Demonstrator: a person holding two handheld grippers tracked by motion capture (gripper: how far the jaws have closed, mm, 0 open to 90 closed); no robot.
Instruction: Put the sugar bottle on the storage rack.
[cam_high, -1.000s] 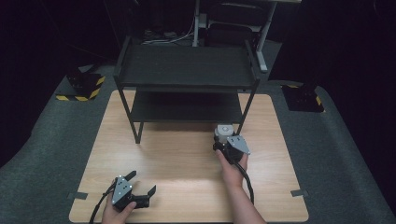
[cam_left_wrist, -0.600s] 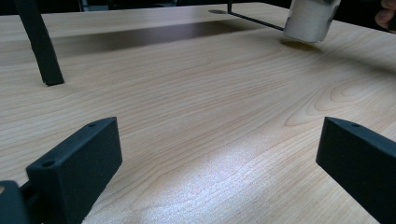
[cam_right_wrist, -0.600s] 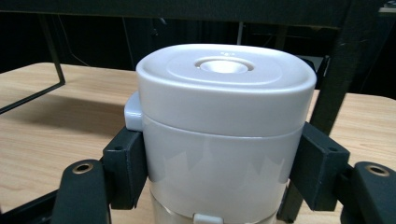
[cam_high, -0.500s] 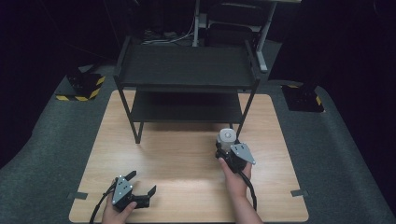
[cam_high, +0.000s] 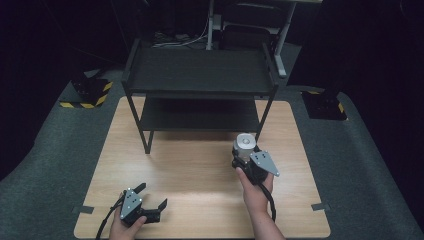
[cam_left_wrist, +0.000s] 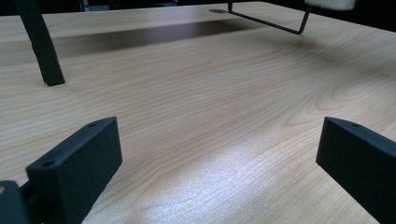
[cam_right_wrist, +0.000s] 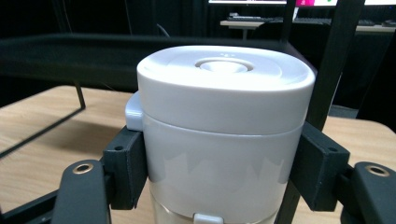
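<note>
Wooden desk (cam_high: 200, 165) carries one black rack (cam_high: 200, 80) with two shelves, standing at its far side. One white container (cam_right_wrist: 224, 130) with a white lid is upright between the jaws of the right tongs (cam_high: 246, 159), which press on both its sides, just in front of the rack's right leg. The left tongs (cam_high: 150, 197) rest near the front edge, wide open and empty.

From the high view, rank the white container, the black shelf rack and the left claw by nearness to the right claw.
1. White container: gripped in the right claw.
2. Black shelf rack: just beyond, its front right leg close by.
3. Left claw: across the table, near its front left edge.
</note>
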